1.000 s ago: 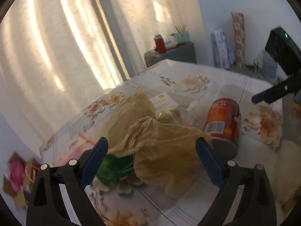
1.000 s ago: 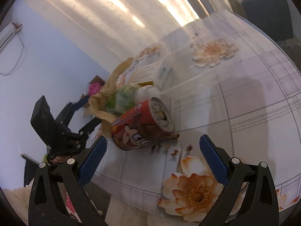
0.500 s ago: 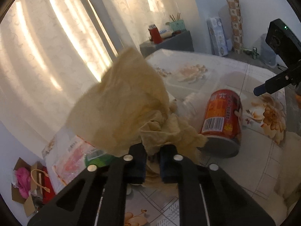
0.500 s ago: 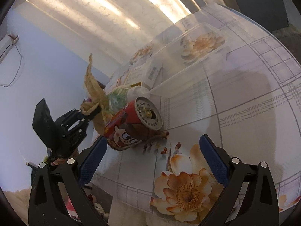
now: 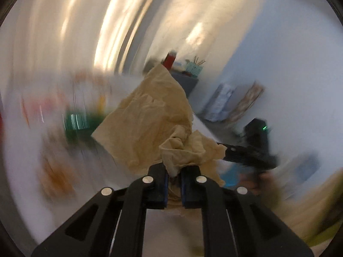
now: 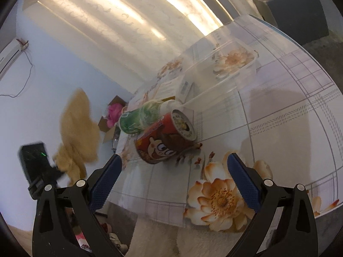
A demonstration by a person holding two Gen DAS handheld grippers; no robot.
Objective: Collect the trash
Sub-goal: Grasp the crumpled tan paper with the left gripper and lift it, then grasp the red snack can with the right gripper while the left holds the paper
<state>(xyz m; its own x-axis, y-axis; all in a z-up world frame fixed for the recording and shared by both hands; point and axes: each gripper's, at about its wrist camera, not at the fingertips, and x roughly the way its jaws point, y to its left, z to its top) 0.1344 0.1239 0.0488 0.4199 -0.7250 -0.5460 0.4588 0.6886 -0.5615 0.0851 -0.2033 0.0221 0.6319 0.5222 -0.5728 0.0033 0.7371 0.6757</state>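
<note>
My left gripper (image 5: 173,177) is shut on a crumpled tan paper napkin (image 5: 150,120) and holds it in the air, off to the left of the table; the view is motion-blurred. The napkin (image 6: 77,132) and the left gripper (image 6: 40,171) also show in the right wrist view. My right gripper (image 6: 173,171) is open and empty near the table's front edge. Just beyond it a red snack can (image 6: 165,141) lies on its side, touching a green-labelled plastic bottle (image 6: 141,117) behind it.
The table (image 6: 278,111) has a floral cloth. A clear plastic container (image 6: 225,64) and a white carton (image 6: 184,87) lie further back. A cardboard box with pink stuff (image 6: 113,115) sits on the floor left. A grey cabinet (image 6: 300,17) stands far right.
My left gripper closed on the napkin, lifted it off the pile and swung it left away from the table, uncovering the green bottle. The right gripper stays open, almost still.
</note>
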